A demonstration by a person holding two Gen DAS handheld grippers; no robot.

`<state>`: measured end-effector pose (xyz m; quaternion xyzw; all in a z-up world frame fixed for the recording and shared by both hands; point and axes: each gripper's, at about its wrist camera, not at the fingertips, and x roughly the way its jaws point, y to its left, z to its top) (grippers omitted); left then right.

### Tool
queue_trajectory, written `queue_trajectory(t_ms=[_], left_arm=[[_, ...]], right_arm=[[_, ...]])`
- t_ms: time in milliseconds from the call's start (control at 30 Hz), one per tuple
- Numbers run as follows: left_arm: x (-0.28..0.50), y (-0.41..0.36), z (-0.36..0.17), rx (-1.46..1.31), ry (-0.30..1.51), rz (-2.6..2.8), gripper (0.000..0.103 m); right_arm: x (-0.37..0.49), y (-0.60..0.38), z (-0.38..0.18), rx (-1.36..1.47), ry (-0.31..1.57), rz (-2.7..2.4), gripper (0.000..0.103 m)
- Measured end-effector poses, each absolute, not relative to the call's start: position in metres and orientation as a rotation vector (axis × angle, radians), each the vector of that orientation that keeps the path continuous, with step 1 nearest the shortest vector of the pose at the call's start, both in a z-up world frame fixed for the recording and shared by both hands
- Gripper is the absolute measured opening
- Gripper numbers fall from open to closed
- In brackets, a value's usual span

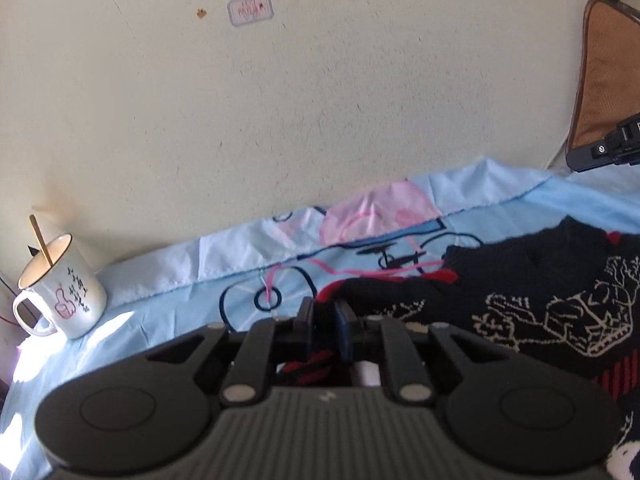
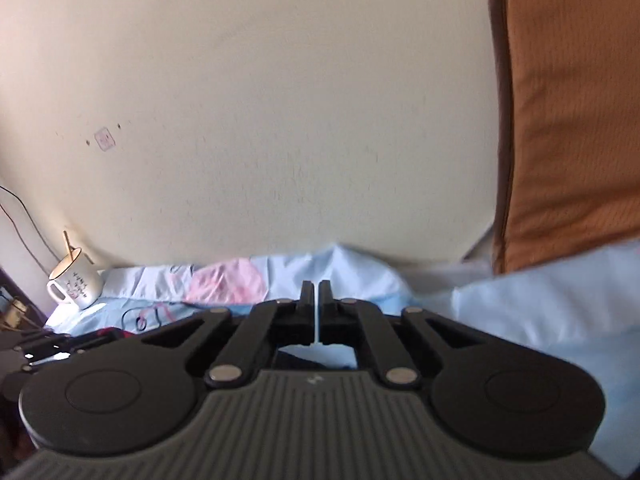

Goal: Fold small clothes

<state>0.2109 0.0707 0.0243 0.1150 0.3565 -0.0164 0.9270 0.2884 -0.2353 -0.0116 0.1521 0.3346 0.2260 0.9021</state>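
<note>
A small black knit garment (image 1: 540, 300) with white line patterns and red stripes lies on a light blue bedsheet (image 1: 180, 320). My left gripper (image 1: 326, 312) is shut on the garment's red-trimmed left edge, with fabric pinched between the fingers. My right gripper (image 2: 316, 292) is shut with only a thin slit between the fingers, and nothing shows in it; it hovers over the sheet (image 2: 540, 312) near the wall. A piece of the right gripper (image 1: 600, 150) shows at the right edge of the left wrist view. The garment (image 2: 116, 334) barely shows in the right wrist view.
A white mug (image 1: 60, 296) with a wooden stick in it stands on the sheet at the far left by the cream wall; it also shows in the right wrist view (image 2: 76, 280). A brown cushion (image 2: 568, 120) leans against the wall at the right.
</note>
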Motion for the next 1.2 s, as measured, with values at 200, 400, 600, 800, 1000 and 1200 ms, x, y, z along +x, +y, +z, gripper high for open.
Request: queue_trajectory(t_ms=[200, 400, 600, 800, 1000, 1200], left_arm=[[0.212, 0.082, 0.038, 0.173, 0.697, -0.05, 0.057], [0.206, 0.052, 0.001, 0.343, 0.775, -0.086, 0.011], [0.221, 0.047, 0.014, 0.352, 0.703, 0.041, 0.01], [0.236, 0.039, -0.01, 0.43, 0.761, 0.132, 0.021], [0.157, 0.047, 0.025, 0.483, 0.644, 0.078, 0.037], [0.04, 0.086, 0.067, 0.253, 0.58, -0.08, 0.053]], right_arm=[[0.278, -0.244, -0.033, 0.285, 0.761, 0.473, 0.062], [0.247, -0.194, -0.039, -0.057, 0.702, 0.457, 0.021], [0.269, -0.199, -0.005, 0.006, 0.486, 0.291, 0.012], [0.293, -0.186, -0.039, -0.029, 0.662, 0.271, 0.029], [0.207, -0.284, 0.022, 0.182, 0.538, 0.322, 0.032], [0.085, -0.364, 0.009, 0.38, 0.601, 0.358, 0.057]])
